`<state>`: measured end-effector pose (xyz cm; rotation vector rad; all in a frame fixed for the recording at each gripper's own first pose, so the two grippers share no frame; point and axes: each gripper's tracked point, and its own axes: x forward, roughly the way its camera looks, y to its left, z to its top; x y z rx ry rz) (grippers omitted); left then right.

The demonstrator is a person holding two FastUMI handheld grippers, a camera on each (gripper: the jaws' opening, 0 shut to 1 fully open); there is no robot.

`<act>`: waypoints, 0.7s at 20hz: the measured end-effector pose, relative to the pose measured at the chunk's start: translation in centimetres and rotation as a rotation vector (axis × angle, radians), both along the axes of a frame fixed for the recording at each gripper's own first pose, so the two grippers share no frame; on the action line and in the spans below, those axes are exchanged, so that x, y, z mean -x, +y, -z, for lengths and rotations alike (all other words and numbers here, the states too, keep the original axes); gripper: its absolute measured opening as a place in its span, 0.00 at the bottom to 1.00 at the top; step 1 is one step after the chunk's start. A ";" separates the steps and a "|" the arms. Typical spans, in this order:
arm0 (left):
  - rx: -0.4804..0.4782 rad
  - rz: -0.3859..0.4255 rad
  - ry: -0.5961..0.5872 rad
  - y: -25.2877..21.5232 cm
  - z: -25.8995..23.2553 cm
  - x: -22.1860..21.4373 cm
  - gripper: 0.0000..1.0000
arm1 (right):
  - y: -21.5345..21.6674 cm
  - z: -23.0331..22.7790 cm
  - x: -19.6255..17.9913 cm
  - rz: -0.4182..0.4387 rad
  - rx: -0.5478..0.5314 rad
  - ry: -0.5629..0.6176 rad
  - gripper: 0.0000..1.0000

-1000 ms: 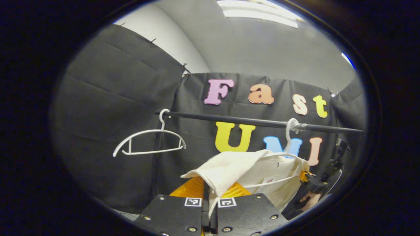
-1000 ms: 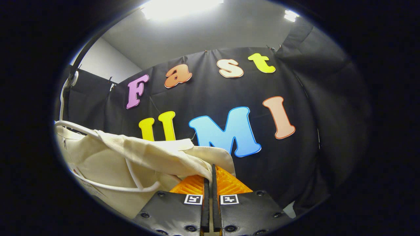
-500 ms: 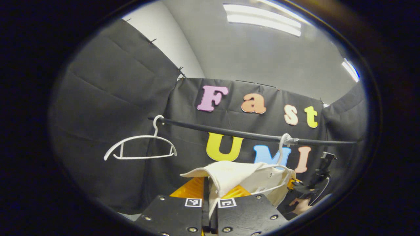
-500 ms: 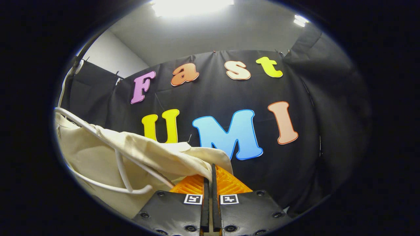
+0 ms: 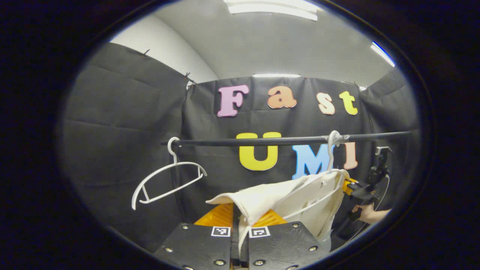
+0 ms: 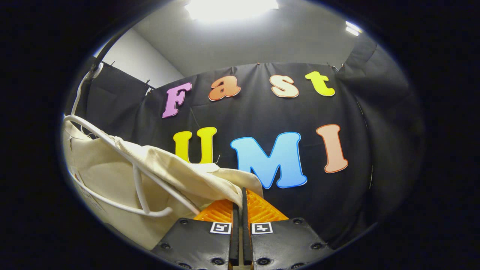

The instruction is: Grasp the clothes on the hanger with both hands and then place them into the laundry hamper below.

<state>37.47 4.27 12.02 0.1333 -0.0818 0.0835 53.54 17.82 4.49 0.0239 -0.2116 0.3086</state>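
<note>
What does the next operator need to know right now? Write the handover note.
Left gripper: shut on one end of the cream garment.
Right gripper: shut on the garment's other end.
The garment hangs stretched between them, partly on its white hanger, which is hooked on the black rail. An empty hanger hangs further along.
Done: both grasps.
Left: pull the garment off the hanger, lower it into the hamper.

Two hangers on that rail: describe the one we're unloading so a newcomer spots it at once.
Find the black rail crossing the booth's back wall. Two white hangers hook over it: the bare hanger at its left end, and the loaded hanger near its right end. Ours is the one wearing the cream garment; the other carries nothing.
</note>
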 end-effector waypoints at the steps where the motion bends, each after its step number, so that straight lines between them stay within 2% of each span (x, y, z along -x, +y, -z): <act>1: 0.008 0.024 -0.006 -0.2 0.5 -0.5 0.03 | -0.1 0.3 -0.3 0.001 -0.010 0.006 0.06; 3: 0.032 0.083 -0.012 -0.7 1.5 -1.2 0.03 | 0.1 1.3 -0.7 -0.011 -0.033 0.033 0.08; 5: 0.031 0.112 -0.017 -0.2 1.6 -1.7 0.03 | 0.2 1.7 -0.9 -0.010 -0.017 0.035 0.06; 8: 0.047 0.104 -0.021 1.1 2.1 -2.3 0.02 | 1.0 2.6 -0.8 -0.033 0.011 0.027 0.06; 11: 0.145 0.108 -0.040 1.0 0.4 -2.1 0.03 | 1.1 2.5 -1.1 -0.039 0.044 0.031 0.02; 12: 0.146 0.096 -0.036 1.6 -0.3 -2.1 0.03 | 1.0 1.7 -1.2 -0.044 0.031 0.020 0.06; 14: 0.162 0.085 -0.019 2.4 -0.9 -2.5 0.03 | 1.2 0.5 -1.5 -0.054 -0.007 0.019 0.05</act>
